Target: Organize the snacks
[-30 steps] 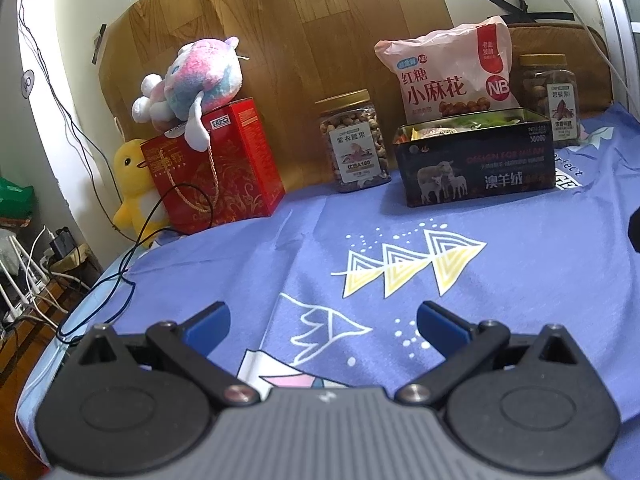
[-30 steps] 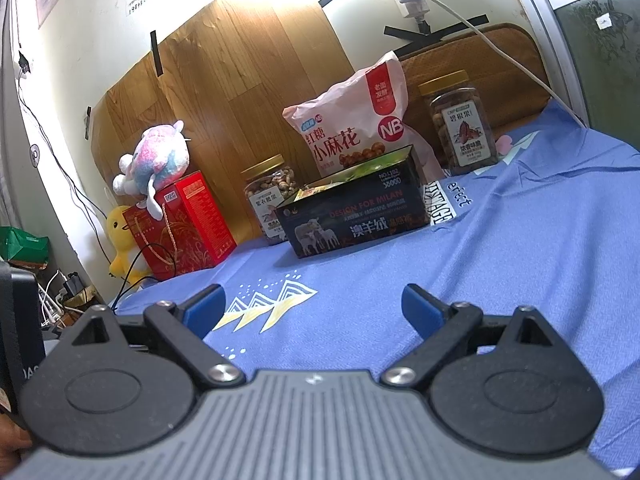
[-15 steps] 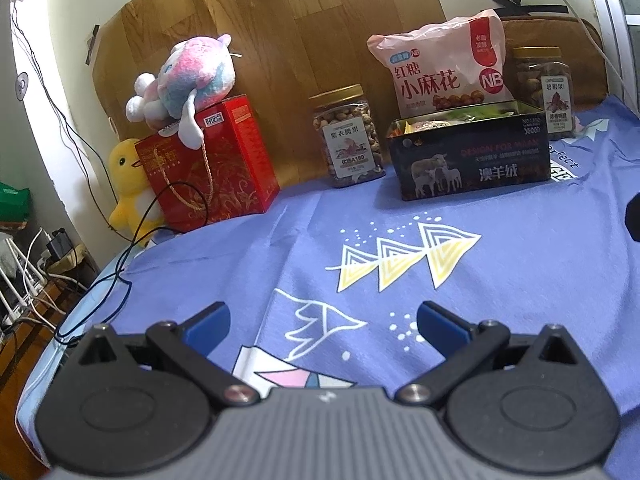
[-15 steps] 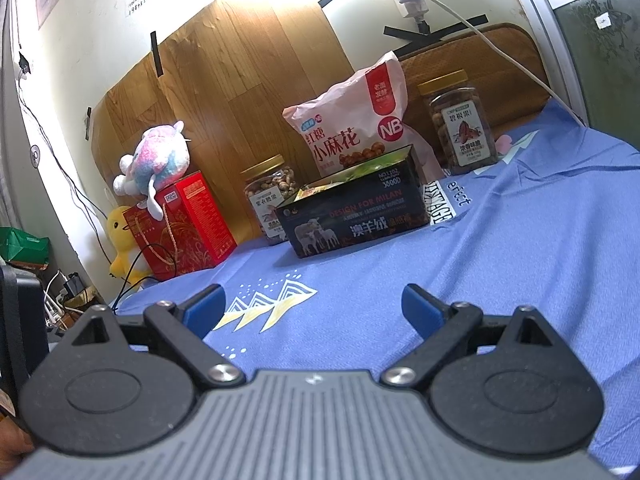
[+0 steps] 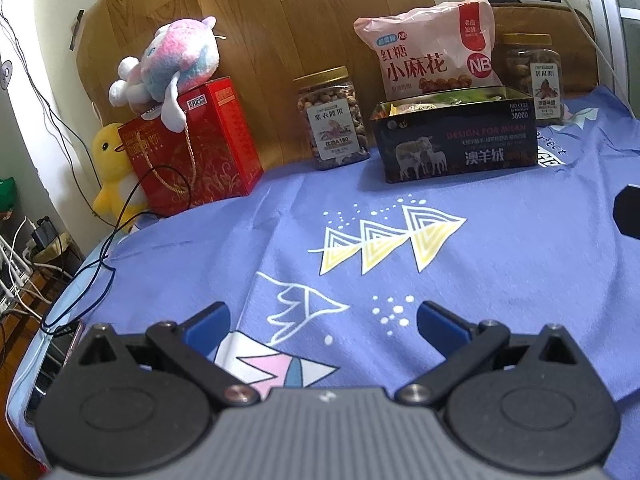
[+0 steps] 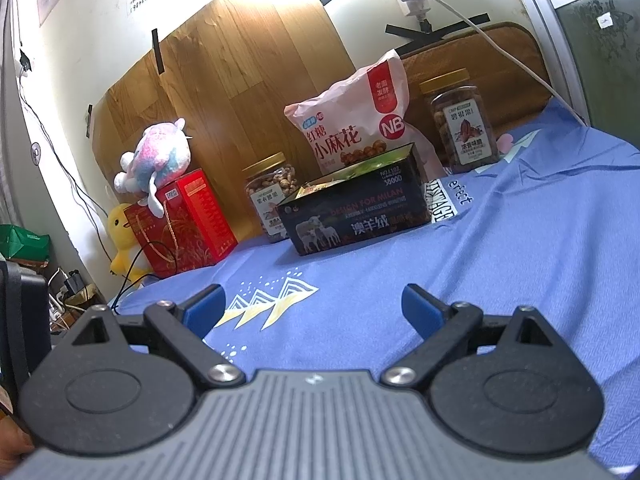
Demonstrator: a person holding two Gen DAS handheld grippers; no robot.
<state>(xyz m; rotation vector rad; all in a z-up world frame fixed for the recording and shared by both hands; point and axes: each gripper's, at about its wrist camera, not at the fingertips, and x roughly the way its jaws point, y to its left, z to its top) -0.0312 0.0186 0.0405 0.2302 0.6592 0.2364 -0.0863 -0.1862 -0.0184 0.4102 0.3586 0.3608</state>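
Left tongs (image 5: pixel 323 320): being held spread, empty.
Right tongs (image 6: pixel 313 305): being held spread, empty.
Risk: snack bag (image 5: pixel 434 58), seemingly leaning behind tin (image 5: pixel 456 142), being toppled if nudged.

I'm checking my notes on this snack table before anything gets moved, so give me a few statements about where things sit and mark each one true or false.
1. The plush toy sits on top of the red gift box. True.
2. The pink snack bag lies flat on the blue cloth. False: it stands upright behind the dark tin.
3. The left gripper is shut on a jar. False: it is open and holds nothing.
4. A nut jar stands between the red gift box and the dark tin. True.
5. The right gripper is open and empty. True.
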